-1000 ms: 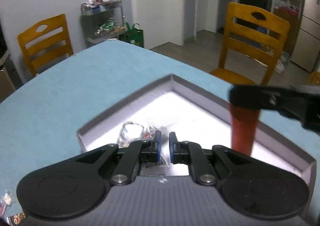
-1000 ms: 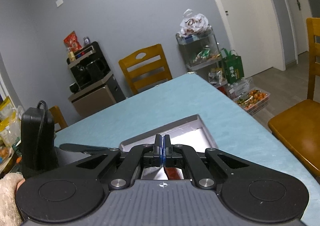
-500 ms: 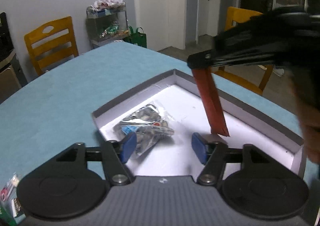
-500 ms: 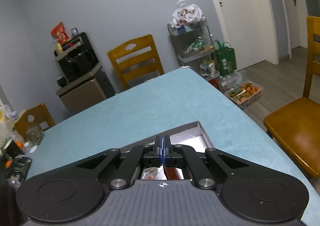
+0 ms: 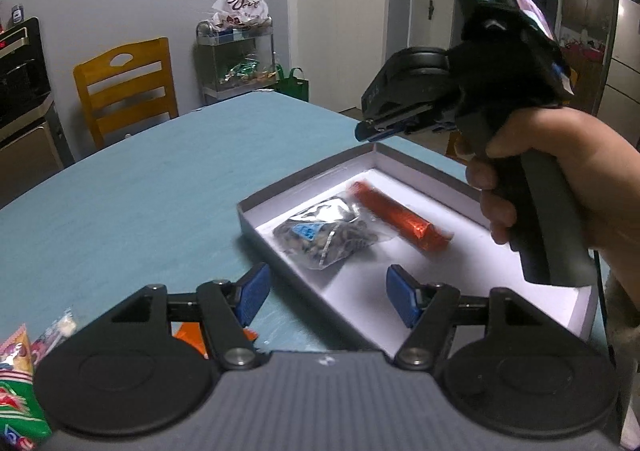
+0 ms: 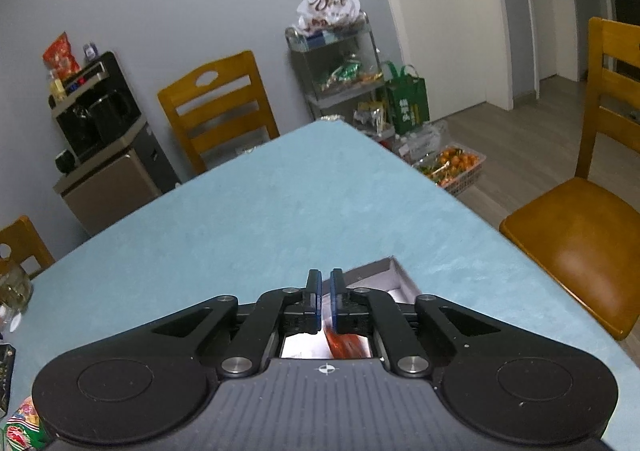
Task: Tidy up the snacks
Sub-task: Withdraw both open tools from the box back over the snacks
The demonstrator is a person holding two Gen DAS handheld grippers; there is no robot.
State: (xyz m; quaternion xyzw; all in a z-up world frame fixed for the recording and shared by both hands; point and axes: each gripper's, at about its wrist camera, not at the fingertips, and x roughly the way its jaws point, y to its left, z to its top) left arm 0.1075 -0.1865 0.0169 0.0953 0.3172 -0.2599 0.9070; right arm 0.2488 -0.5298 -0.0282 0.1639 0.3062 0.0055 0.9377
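Observation:
A shallow grey box with a white floor (image 5: 460,251) lies on the blue table. Inside it lie a clear bag of dark snacks (image 5: 324,231) and a red foil stick (image 5: 396,217), side by side. My left gripper (image 5: 326,293) is open and empty, its fingers straddling the box's near left wall. My right gripper (image 5: 372,129) hovers above the box's far corner, held by a hand, empty. In the right wrist view its pads (image 6: 325,299) stand slightly apart, with the red stick (image 6: 344,343) and the box corner (image 6: 384,275) below them.
Loose snack packets lie on the table at the near left (image 5: 16,379), with an orange packet (image 5: 192,335) under my left gripper. Wooden chairs (image 5: 124,91) (image 6: 580,219) stand around the table. A wire shelf (image 6: 340,79) stands by the wall.
My right gripper let go of the red stick, which now lies in the box, and rose. My left gripper opened, released the clear bag and pulled back to the left.

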